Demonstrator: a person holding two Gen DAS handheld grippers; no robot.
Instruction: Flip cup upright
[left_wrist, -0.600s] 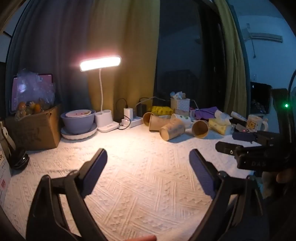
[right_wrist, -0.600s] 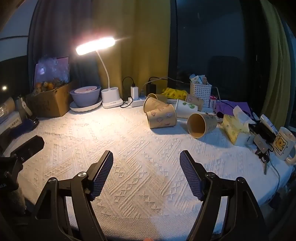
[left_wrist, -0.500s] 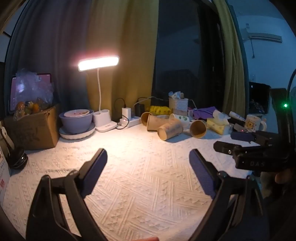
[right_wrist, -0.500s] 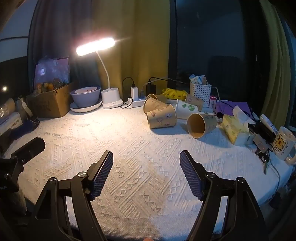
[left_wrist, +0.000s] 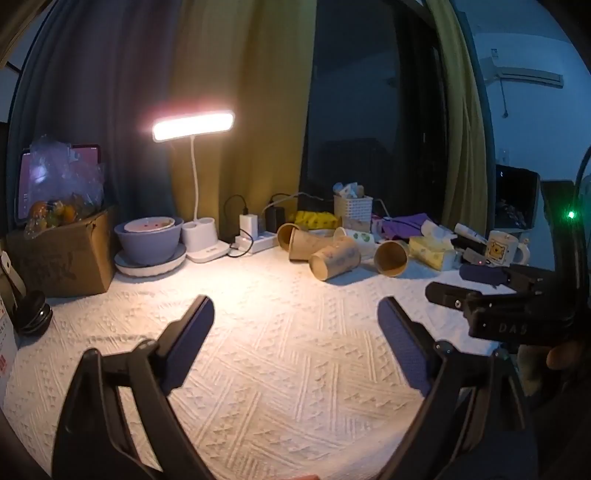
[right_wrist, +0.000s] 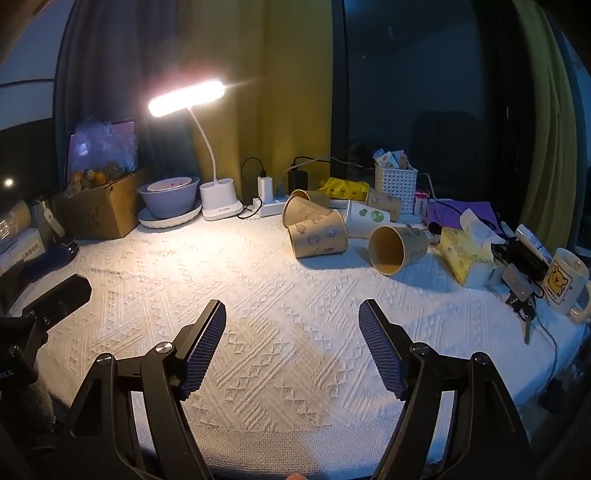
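Several paper cups lie on their sides at the back of the white textured table. A brown cup with bear prints (right_wrist: 318, 239) (left_wrist: 334, 257) lies in front. A second brown cup (right_wrist: 397, 250) (left_wrist: 391, 258) lies to its right, mouth toward me. A white cup with green dots (right_wrist: 367, 218) lies behind them. My left gripper (left_wrist: 295, 314) is open and empty, well short of the cups. My right gripper (right_wrist: 291, 317) is open and empty, also short of them. The right gripper's fingers (left_wrist: 461, 299) show at the right of the left wrist view.
A lit desk lamp (right_wrist: 218, 199), a purple bowl on a plate (right_wrist: 170, 201), a cardboard box (right_wrist: 99, 212) and a power strip (right_wrist: 271, 206) line the back. A tissue pack (right_wrist: 467, 256), keys (right_wrist: 521, 295) and a bear mug (right_wrist: 567, 280) sit at the right.
The left wrist view has pulled back and lifted slightly, so the cups look smaller. The right gripper has hardly moved. Both stay open.
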